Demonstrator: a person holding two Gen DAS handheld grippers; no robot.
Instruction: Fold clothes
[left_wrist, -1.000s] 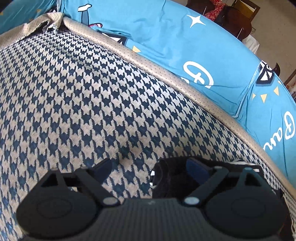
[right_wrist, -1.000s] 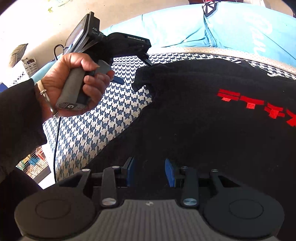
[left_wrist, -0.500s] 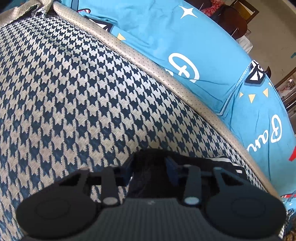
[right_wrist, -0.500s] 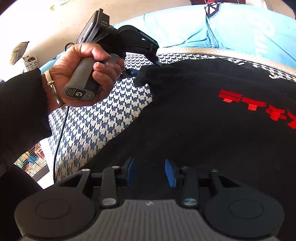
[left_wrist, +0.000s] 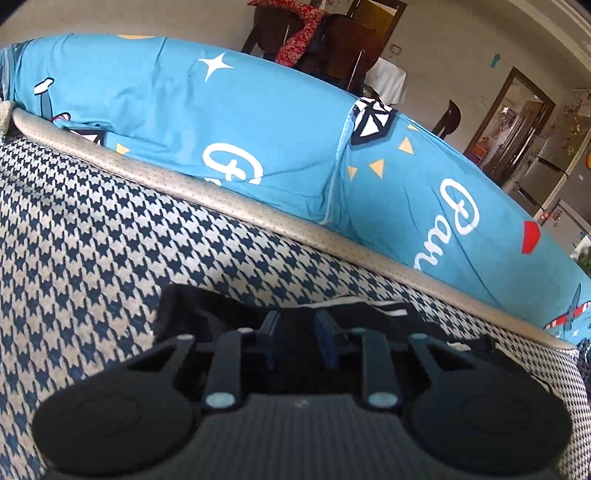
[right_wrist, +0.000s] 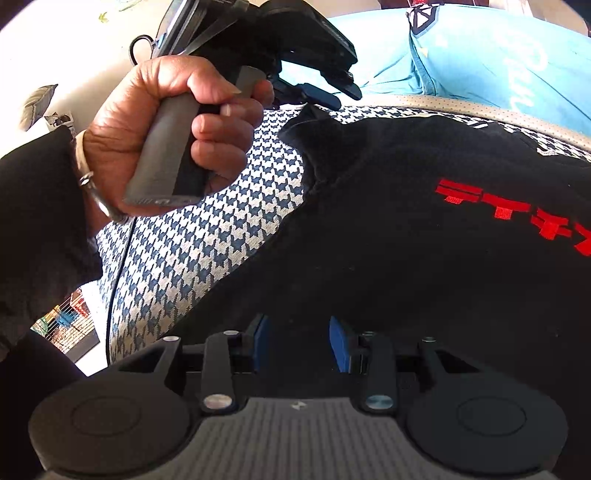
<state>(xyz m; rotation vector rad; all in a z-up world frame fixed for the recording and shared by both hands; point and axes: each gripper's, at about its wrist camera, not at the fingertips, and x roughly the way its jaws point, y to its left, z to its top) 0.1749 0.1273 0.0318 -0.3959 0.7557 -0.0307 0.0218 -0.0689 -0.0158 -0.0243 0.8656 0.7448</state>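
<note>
A black garment (right_wrist: 406, 229) with red lettering lies spread on the houndstooth sofa seat (right_wrist: 192, 251). My left gripper (left_wrist: 297, 339) is shut on the garment's far corner (left_wrist: 207, 310) and holds it lifted off the seat. It also shows in the right wrist view (right_wrist: 321, 99), held by a hand, pinching that corner (right_wrist: 310, 122). My right gripper (right_wrist: 297, 341) is shut on the garment's near edge, its blue pads (right_wrist: 338, 343) partly sunk in black cloth.
A blue printed cover (left_wrist: 258, 122) drapes the sofa back behind a beige piped edge (left_wrist: 258, 214). Dark chairs (left_wrist: 332, 40) and a doorway (left_wrist: 513, 125) stand beyond. A cable (right_wrist: 122, 273) hangs at the seat's left edge.
My left gripper went from open beside the garment's corner to shut on it, and has lifted and tilted up. My right gripper has stayed shut on the near edge.
</note>
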